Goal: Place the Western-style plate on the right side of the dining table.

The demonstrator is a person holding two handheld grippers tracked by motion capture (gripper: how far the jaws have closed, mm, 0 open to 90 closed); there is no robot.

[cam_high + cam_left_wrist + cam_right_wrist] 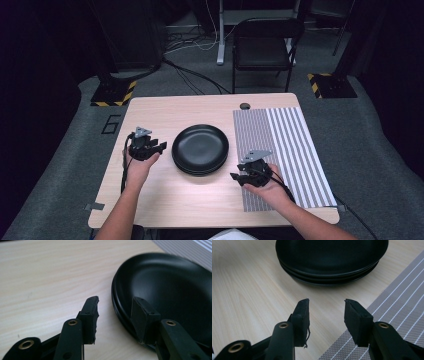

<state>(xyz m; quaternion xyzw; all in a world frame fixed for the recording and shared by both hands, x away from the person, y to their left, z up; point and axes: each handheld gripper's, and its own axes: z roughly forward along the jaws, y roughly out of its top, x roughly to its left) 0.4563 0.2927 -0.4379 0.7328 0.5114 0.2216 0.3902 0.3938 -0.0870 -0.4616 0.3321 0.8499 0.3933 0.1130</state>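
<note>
A stack of black plates (200,148) sits in the middle of the wooden table (165,195). My left gripper (161,147) is open at the stack's left edge, held in a hand. In the left gripper view the plates' rim (117,302) lies between the open jaws, one jaw over the table, the other over the top plate (170,287). My right gripper (235,178) is open just right and in front of the stack, with nothing between its jaws. The right gripper view shows the stack (329,262) ahead of it.
A grey striped placemat (285,150) covers the table's right part; its edge (392,315) runs under my right gripper. A black chair (264,47) stands behind the table. Cables lie on the floor beyond.
</note>
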